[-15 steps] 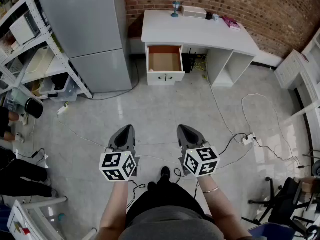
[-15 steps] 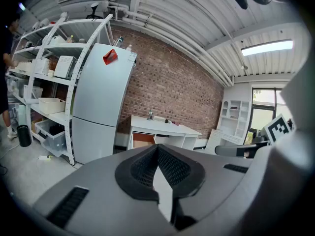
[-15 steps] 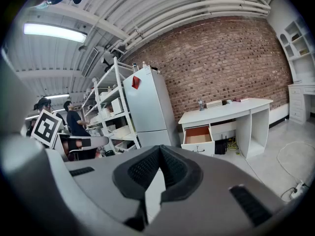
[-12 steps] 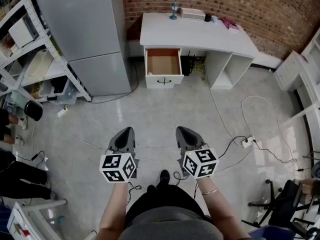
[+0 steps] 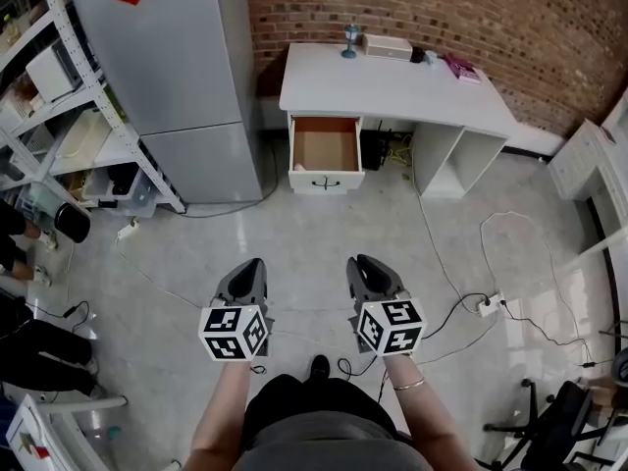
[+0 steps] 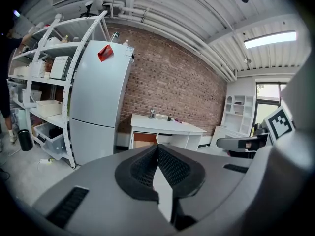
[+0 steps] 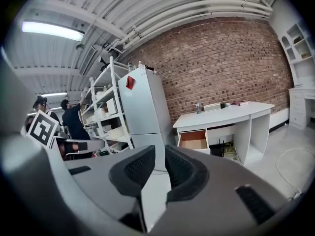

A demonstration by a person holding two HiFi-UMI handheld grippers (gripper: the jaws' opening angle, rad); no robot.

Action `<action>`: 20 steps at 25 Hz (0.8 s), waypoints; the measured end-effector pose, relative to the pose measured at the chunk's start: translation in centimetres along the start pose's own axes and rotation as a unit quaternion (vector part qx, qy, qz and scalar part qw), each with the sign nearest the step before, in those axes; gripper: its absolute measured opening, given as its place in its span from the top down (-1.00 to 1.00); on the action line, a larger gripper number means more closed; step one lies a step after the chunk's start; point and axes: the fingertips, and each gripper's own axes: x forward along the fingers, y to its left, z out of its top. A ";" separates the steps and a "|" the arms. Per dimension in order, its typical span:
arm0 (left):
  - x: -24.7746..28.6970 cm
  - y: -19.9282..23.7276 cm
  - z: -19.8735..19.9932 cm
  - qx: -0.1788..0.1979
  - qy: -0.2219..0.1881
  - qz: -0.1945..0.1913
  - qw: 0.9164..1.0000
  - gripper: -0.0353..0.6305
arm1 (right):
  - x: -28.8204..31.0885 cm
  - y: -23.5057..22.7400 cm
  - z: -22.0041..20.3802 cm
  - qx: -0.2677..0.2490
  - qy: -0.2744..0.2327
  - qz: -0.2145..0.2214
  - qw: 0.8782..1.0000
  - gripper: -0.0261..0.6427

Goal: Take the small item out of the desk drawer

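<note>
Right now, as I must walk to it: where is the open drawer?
Head view, top centre: the drawer stands open under the left end of the desk, just right of the grey fridge, by the brick wall.

Ahead of you, the desk drawer (image 5: 326, 148) stands pulled open beneath the left end of the white desk (image 5: 392, 81) by the brick wall, its brown inside exposed, its white front bearing a dark handle, the small item too tiny to make out.

The white wooden desk (image 5: 392, 78) stood against the red brick wall (image 5: 491, 8), its open drawer (image 5: 326, 149) right of the tall grey fridge (image 5: 167, 57)
</note>
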 end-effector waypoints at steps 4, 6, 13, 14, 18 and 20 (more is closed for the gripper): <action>0.9 0.1 0.7 0.005 -0.001 0.007 1.000 0.83 | 1.1 -0.7 0.6 0.003 0.002 0.010 1.000 0.65; 1.2 0.1 0.8 0.005 -0.001 0.011 1.000 0.83 | 1.6 -1.0 0.4 0.005 0.009 0.012 1.000 0.60; 3.3 1.1 0.8 0.005 0.005 0.021 1.000 0.83 | 3.7 -1.7 0.2 0.011 0.022 0.023 0.999 0.49; 3.7 1.4 0.8 0.005 0.007 0.021 1.000 0.83 | 4.2 -1.9 0.2 0.013 0.024 0.023 0.999 0.47; 5.9 2.9 1.2 0.001 0.012 0.018 1.000 0.83 | 6.4 -2.4 0.7 0.019 0.029 0.021 0.999 0.41; 7.3 3.8 1.6 0.002 0.012 0.017 1.000 0.83 | 7.8 -2.7 1.1 0.016 0.029 0.022 0.999 0.38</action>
